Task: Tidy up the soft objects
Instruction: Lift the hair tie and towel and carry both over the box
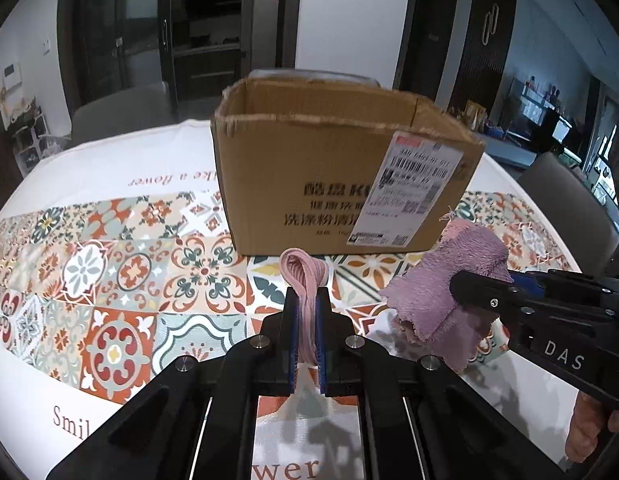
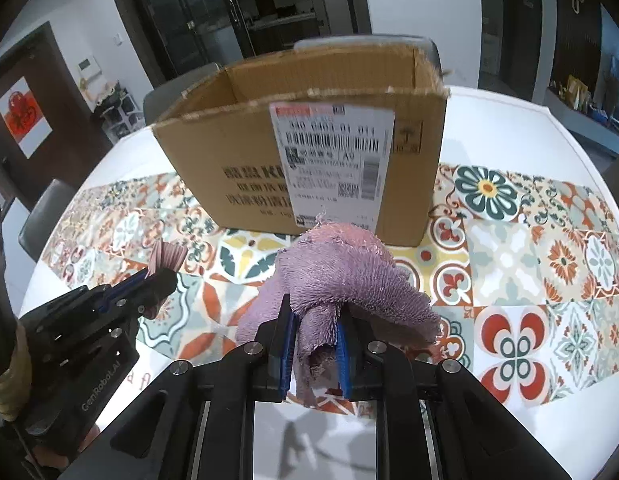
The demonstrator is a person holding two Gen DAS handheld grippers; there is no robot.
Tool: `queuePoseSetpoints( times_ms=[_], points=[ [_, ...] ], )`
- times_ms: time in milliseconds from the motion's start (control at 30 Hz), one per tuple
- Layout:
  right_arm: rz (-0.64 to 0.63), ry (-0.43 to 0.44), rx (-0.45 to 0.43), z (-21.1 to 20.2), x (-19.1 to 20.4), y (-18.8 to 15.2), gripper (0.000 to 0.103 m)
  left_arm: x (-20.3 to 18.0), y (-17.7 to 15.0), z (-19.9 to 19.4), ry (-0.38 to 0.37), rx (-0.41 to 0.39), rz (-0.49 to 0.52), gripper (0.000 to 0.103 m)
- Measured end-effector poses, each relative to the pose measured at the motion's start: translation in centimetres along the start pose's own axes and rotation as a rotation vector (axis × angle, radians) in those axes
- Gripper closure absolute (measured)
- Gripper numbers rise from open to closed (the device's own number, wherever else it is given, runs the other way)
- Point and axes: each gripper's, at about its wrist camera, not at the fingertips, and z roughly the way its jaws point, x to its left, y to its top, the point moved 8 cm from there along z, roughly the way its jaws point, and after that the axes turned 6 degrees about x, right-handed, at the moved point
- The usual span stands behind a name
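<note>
Two soft items held aloft, neither yet boxed.

Nearest, the left gripper [image 1: 307,320] is clamped on a folded pink ribbed cloth [image 1: 305,276], and the right gripper [image 2: 313,344] is clamped on a bunched purple fleece cloth [image 2: 333,284]; both hang above the tablecloth [image 2: 529,272] near the table's front edge. Beyond, toward mid-table, stands the open cardboard box [image 1: 309,160], shipping label [image 2: 333,160] facing the grippers. What shows of its interior looks bare; the floor is hidden. Judgement: pickup done, depositing both cloths in the box remains.
</note>
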Motion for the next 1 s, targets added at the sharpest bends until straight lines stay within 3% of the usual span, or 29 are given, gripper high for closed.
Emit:
queuePoseSetpoints(
  times_ms=[1000],
  points=[
    [-0.037,0.024,-0.286,-12.1,2.3,4.3,0.084,-2.4,6.8,-11.4,-0.021,-0.293,0.066,0.094]
  ],
)
